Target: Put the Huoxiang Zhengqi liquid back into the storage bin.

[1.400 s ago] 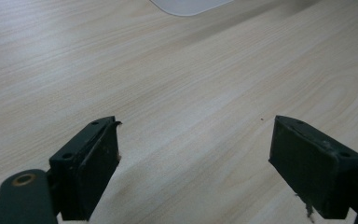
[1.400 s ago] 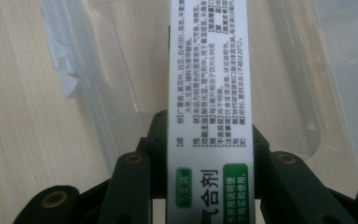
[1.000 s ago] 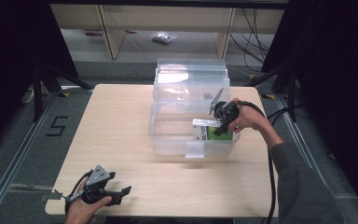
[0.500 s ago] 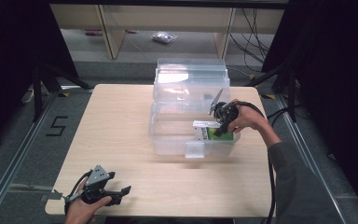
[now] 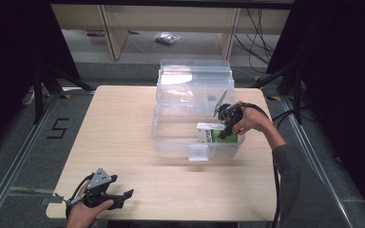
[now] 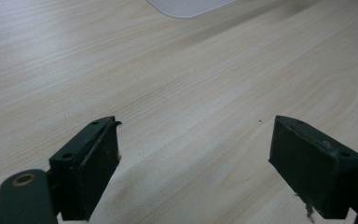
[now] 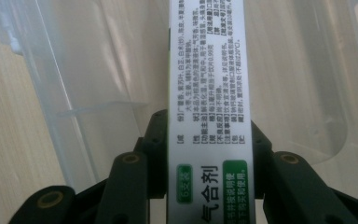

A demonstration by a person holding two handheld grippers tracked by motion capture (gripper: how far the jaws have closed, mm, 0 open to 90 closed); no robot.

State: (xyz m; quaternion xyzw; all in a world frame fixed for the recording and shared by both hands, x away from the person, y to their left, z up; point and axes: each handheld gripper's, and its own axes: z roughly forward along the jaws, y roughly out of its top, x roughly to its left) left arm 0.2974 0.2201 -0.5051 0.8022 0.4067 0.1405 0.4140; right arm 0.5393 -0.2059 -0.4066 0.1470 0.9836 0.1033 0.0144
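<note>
A white and green medicine box [image 5: 216, 134] [image 7: 208, 84] with printed text sits low inside the clear plastic bin [image 5: 171, 137], at its right end. My right gripper [image 5: 224, 127] [image 7: 209, 140] is shut on that box, both jaws pressed on its long sides. The bin's clear lid [image 5: 195, 78] stands open at the back. My left gripper [image 5: 119, 197] [image 6: 193, 158] rests at the table's front left corner, open, with bare wood between its jaws.
The wooden table [image 5: 123, 123] has free room left of and in front of the bin. A bin corner [image 6: 186, 5] shows far ahead in the left gripper view. Shelving and a small bag [image 5: 165, 38] lie on the floor beyond.
The right gripper has sunk slightly lower into the bin with the box. The left gripper has not moved.
</note>
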